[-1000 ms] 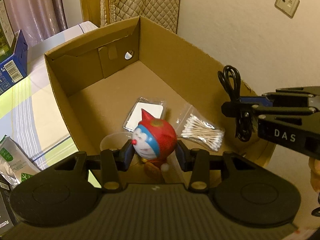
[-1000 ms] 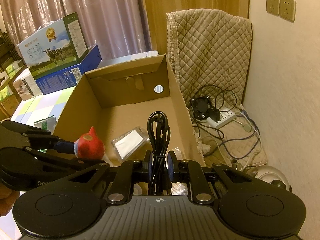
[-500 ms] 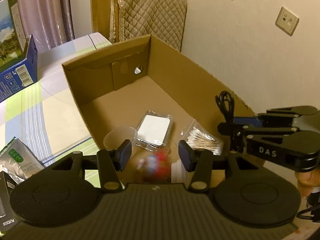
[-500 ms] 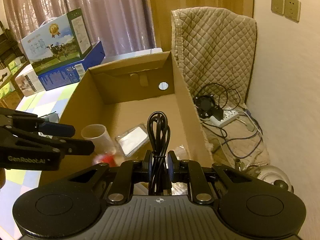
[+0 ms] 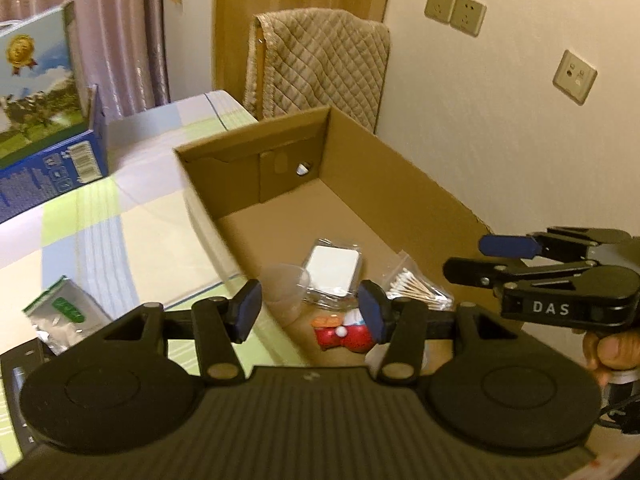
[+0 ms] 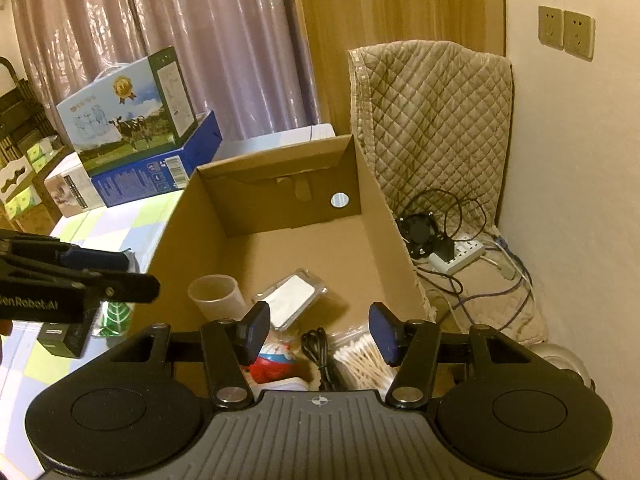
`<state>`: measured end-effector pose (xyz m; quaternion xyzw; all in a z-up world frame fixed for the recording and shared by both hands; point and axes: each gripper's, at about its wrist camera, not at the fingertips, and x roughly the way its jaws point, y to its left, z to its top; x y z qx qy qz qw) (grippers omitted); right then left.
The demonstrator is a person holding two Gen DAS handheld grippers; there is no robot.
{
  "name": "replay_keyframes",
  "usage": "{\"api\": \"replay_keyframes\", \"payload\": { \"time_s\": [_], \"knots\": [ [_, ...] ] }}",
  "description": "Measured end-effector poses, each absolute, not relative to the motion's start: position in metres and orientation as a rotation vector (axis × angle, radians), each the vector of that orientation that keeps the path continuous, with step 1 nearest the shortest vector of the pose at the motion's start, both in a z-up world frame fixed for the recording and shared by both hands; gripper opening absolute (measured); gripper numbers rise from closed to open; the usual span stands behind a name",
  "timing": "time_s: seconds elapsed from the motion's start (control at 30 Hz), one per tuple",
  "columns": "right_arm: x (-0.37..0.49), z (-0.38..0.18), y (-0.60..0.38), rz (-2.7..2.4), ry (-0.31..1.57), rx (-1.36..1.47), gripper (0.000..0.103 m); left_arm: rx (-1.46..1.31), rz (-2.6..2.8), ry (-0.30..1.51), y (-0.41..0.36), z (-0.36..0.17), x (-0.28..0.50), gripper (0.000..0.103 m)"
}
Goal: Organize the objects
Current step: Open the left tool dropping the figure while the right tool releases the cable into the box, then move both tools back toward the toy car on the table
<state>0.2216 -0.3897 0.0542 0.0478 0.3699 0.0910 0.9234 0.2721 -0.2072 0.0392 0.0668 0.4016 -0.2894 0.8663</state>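
An open cardboard box point(image 5: 400, 184) point(image 6: 384, 240) stands on the table. In its near end lie a red and blue cat toy point(image 5: 344, 334) point(image 6: 276, 364), a coiled black cable point(image 6: 320, 350), a bag of cotton swabs point(image 5: 416, 290) point(image 6: 364, 358), a clear plastic cup point(image 5: 286, 290) point(image 6: 216, 296) and a white card in a clear case point(image 5: 332, 266) point(image 6: 292, 294). My left gripper point(image 5: 310, 314) is open and empty above the toy. My right gripper point(image 6: 320, 332) is open and empty above the cable; it also shows in the left wrist view point(image 5: 508, 258).
A silver and green pouch point(image 5: 60, 312) and a small dark box point(image 6: 60, 334) lie on the checked tablecloth left of the box. Stacked cartons point(image 6: 132, 136) stand at the back left. A quilted chair point(image 6: 432, 120), a power strip point(image 6: 460, 256) and cables sit right of the box.
My left gripper opened and the cat toy fell into the box. My right gripper opened and the black cable dropped in beside the toy. Both grippers have risen.
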Motion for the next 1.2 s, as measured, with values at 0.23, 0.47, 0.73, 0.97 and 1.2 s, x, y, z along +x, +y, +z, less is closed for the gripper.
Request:
{"api": "replay_keyframes", "payload": {
  "time_s": [0.23, 0.47, 0.73, 0.97, 1.2],
  "knots": [
    [0.192, 0.081, -0.366, 0.222, 0.706, 0.111, 0.052, 0.099, -0.545, 0.79, -0.16, 0.068, 0.251, 0.057],
    [0.157, 0.109, -0.326, 0.281, 0.648, 0.106, 0.052, 0.087, -0.444, 0.75, -0.104, 0.086, 0.223, 0.073],
    [0.125, 0.115, -0.274, 0.352, 0.627, 0.051, 0.052, 0.069, -0.327, 0.749, -0.039, 0.08, 0.192, 0.084],
    [0.111, 0.092, -0.231, 0.401, 0.66, -0.007, 0.052, 0.051, -0.247, 0.744, 0.007, 0.067, 0.171, 0.096],
    [0.102, 0.053, -0.199, 0.442, 0.699, -0.088, 0.052, 0.045, -0.187, 0.747, 0.036, 0.048, 0.158, 0.1]
  ]
}}
